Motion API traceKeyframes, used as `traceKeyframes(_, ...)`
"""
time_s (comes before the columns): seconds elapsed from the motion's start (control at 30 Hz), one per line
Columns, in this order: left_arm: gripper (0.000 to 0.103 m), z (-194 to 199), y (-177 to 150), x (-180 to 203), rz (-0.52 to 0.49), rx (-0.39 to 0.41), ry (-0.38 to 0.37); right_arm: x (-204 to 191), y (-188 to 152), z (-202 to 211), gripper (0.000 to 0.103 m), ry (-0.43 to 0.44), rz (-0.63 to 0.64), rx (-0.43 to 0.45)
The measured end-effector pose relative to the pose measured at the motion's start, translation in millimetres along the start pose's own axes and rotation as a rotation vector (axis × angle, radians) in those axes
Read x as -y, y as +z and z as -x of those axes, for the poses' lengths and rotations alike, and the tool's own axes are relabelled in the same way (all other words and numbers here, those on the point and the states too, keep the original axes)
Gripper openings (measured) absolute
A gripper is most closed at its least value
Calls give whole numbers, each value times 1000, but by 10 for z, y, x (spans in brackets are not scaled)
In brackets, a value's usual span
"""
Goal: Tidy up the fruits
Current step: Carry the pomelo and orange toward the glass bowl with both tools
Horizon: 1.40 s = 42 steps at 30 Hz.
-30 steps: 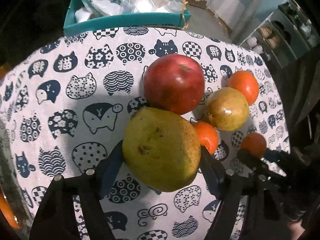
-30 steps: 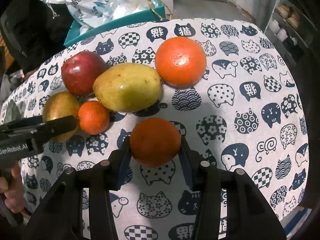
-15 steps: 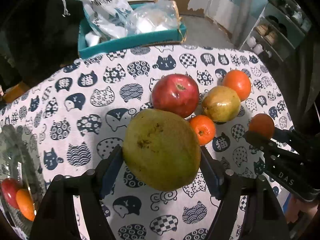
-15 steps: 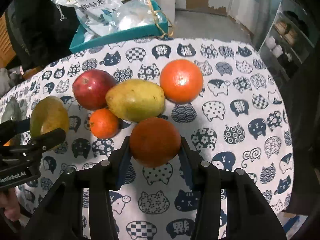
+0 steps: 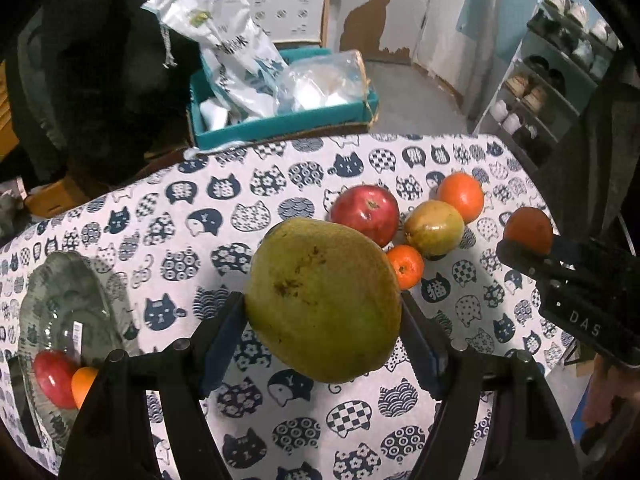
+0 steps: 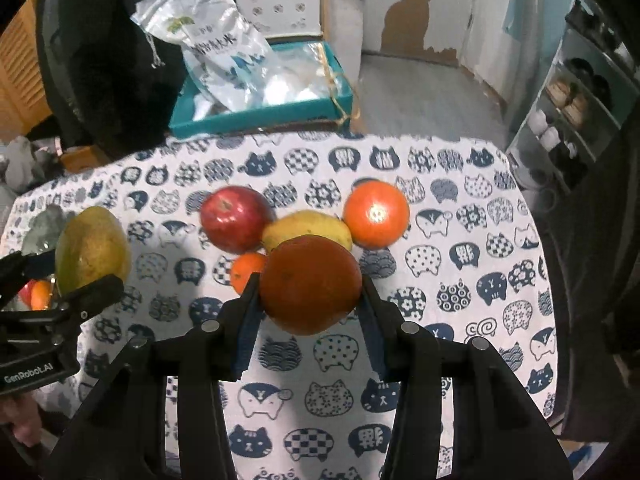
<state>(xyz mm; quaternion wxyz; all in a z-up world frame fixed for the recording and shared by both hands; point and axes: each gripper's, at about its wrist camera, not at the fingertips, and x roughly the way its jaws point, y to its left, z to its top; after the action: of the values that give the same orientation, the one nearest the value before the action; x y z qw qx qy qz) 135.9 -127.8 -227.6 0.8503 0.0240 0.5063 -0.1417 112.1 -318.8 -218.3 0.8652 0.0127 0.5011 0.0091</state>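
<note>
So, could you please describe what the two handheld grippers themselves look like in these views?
Both are matte black plastic. The left gripper and the right gripper each have two angular fingers with blue pads on the inner faces and round silver pins on the knuckles. The left body bears white lettering "GenRobot.AI"; the right body shows white letters "DAS". No cables or sleeves show.
</note>
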Motion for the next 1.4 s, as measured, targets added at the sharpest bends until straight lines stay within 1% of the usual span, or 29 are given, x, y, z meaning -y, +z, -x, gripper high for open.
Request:
traceKeyframes(0.27,77,326,-3,-198,32,48,-11,-276,125,314,45,19,52,64)
traceKeyframes(0.63,77,839,-44,-590,85,136,11,-683,236,654,45,57,119,129)
traceKeyframes(0.9,77,1117,-132,-891,120,183,29,-1009,298,835,45,91,166,169)
traceKeyframes(1.13,77,1327,-226,-1220,162,218,56,-1361,337,920,45,126,214,184)
traceKeyframes(1.4,77,1426,-354,-1649,230,225,99,-1824,381,848,45,175,264,168)
